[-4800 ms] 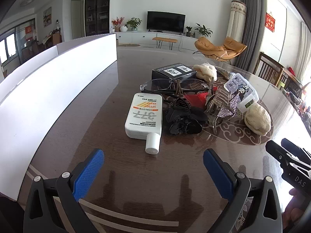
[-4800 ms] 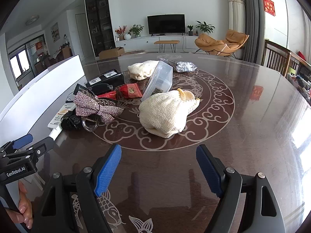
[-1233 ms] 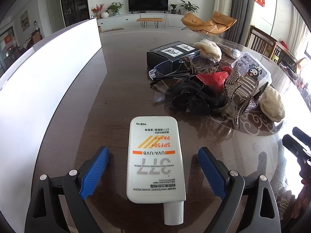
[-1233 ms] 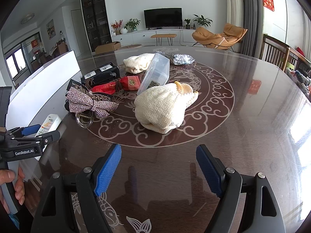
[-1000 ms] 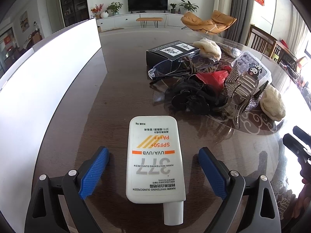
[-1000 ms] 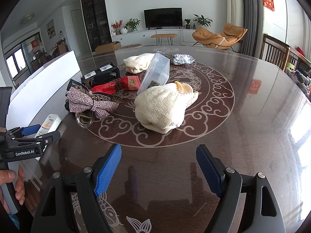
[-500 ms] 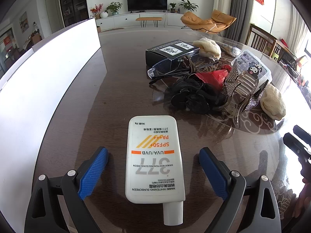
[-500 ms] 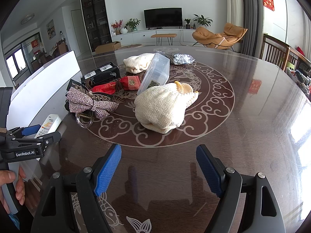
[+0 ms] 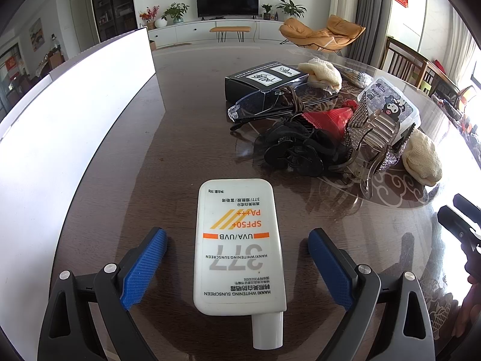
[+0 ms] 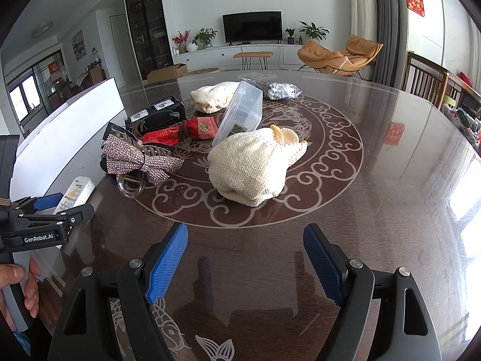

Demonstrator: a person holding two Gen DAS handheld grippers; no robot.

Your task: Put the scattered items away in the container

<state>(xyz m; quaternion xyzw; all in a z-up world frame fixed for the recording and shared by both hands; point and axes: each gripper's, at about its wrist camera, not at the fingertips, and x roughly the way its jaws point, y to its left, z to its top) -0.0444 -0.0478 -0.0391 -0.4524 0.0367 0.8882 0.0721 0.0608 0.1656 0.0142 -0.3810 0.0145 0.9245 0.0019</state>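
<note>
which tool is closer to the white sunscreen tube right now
Left. The left tool straddles the sunscreen tube, open, a finger on each side. The right tool is open over bare table, well off to the tube's right.

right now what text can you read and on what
"377", "SPF50+ PA+++", "UVA/UVB", "HANXI WHITENING SUNSCREEN": flat white sunscreen bottle; its small print is unreadable.
"GenRobot.AI": black left hand-held gripper.
White labels on the black cardboard box: too blurred.
</note>
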